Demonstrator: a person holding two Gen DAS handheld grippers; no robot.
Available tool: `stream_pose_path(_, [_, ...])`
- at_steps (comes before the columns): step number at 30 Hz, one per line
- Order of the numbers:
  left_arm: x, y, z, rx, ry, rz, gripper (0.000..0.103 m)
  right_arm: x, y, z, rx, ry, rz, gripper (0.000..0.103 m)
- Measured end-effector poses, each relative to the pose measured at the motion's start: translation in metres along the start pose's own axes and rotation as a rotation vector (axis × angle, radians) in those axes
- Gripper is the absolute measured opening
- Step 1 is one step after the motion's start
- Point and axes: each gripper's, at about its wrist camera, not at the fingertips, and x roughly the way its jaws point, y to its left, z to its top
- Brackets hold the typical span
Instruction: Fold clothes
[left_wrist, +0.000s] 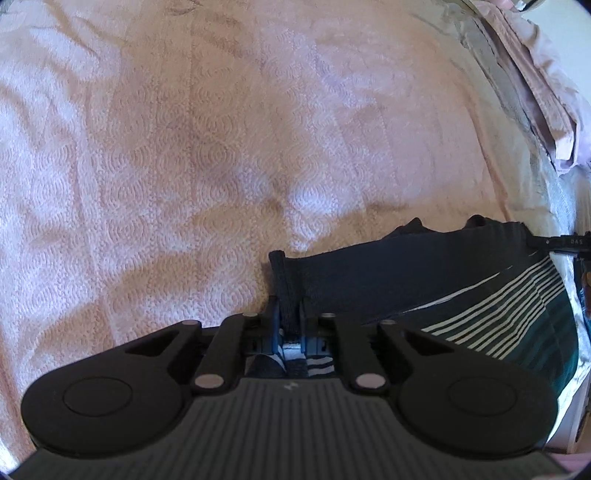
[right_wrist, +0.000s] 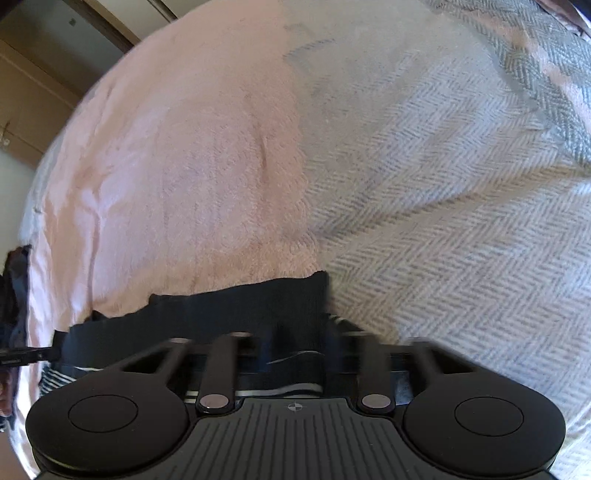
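Observation:
A dark navy garment with thin white stripes and a teal band is stretched between my two grippers above a pink bedspread. My left gripper is shut on one corner of the garment's dark hem. My right gripper is shut on the other corner of the same garment, its fingers blurred. In the left wrist view the right gripper's tip shows at the far right edge. The left gripper's tip shows at the left edge of the right wrist view.
A grey herringbone blanket covers the right part of the bed beside the pink bedspread. A pink pillow lies at the upper right of the left wrist view. Wooden cupboards stand beyond the bed.

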Motion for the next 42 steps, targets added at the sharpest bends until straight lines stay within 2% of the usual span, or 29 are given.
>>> stream_pose_path(5, [-0.007,0.001,-0.004,0.018,-0.024,-0.005,0.007,-0.023,0.006,0.002,-0.064,-0.068,-0.005,0.006])
stream_pose_path(10, [0.013,0.0,-0.007,0.029,0.015,0.032,0.008,0.002,-0.006,-0.005,-0.067,-0.026,-0.028,0.006])
stream_pose_path(13, [-0.005,0.005,-0.012,-0.015,0.0,0.048,0.011,-0.005,-0.006,-0.005,-0.07,-0.041,-0.04,0.007])
stream_pose_path(17, [-0.033,0.013,-0.021,-0.079,-0.023,0.07,0.01,-0.039,0.007,-0.008,-0.128,-0.09,-0.132,0.016])
stream_pose_path(23, [-0.068,0.021,-0.037,-0.16,-0.043,0.098,0.01,-0.083,0.038,-0.042,-0.18,-0.118,-0.068,0.029])
stream_pose_path(30, [-0.049,0.006,-0.071,-0.145,0.014,0.048,0.011,-0.085,0.061,-0.083,-0.146,-0.063,0.014,0.031])
stream_pose_path(35, [-0.031,-0.009,-0.067,-0.05,0.031,0.004,0.011,-0.085,0.08,-0.11,-0.144,-0.03,-0.013,0.031])
stream_pose_path(42, [-0.04,0.021,-0.06,0.043,0.08,-0.136,0.012,-0.096,0.131,-0.15,-0.07,-0.085,-0.109,0.033])
